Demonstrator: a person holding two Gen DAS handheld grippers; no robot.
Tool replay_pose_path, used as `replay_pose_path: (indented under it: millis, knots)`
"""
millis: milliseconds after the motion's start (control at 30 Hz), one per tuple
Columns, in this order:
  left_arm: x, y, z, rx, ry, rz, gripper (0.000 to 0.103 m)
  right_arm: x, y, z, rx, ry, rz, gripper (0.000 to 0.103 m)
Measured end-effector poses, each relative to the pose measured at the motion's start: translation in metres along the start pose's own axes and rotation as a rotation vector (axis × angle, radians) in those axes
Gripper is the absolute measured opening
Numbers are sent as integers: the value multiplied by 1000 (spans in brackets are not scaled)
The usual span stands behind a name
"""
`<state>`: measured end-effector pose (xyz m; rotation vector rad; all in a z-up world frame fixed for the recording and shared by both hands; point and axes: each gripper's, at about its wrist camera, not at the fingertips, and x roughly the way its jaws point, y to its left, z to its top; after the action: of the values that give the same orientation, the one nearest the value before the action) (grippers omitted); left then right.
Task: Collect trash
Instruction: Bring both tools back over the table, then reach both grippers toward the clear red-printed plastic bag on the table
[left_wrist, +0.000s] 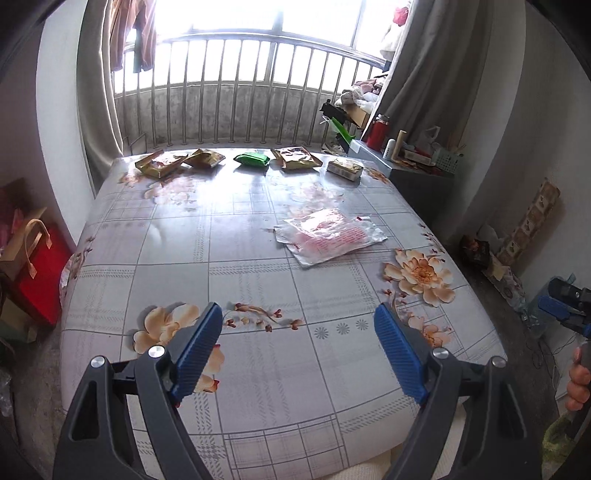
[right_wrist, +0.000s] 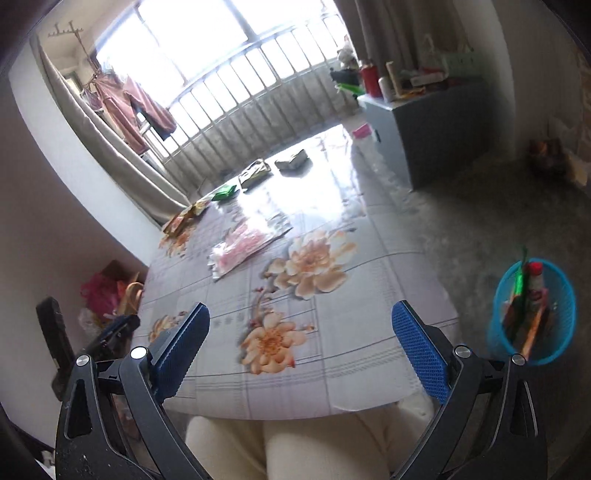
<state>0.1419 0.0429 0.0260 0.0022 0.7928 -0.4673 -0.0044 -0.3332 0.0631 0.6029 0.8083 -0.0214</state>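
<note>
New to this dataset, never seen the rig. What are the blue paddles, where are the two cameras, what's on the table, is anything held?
No robot arm here: a person holds a two-finger gripper in each hand, and each carries a fisheye camera looking forward along its fingers. The blue paddles are the finger pads. One picture is from the left gripper, the other from the right gripper. Both are open and hold nothing.

They hover over the near edge of a table with a floral cloth. On it lie a clear plastic bag with pink print and, in a row along the far edge, gold snack wrappers, a green packet and a small box. On the floor to the right stands a blue basket, already holding some trash.
</note>
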Motion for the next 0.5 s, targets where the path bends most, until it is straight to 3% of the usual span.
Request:
replay_pose_path:
  millis: [167, 267, 400, 500]
  knots:
    - [24, 12, 8, -76, 11, -31, 82, 44, 31, 20, -21, 96, 72, 71]
    - [37, 14, 10, -124, 9, -52, 75, 75, 50, 34, -48, 153, 112, 62]
    - [55, 19, 12, -173, 25, -80, 57, 127, 74, 63, -80, 213, 138, 45]
    - [67, 24, 10, -216, 59, -124, 42, 175, 94, 89, -114, 240, 109, 43]
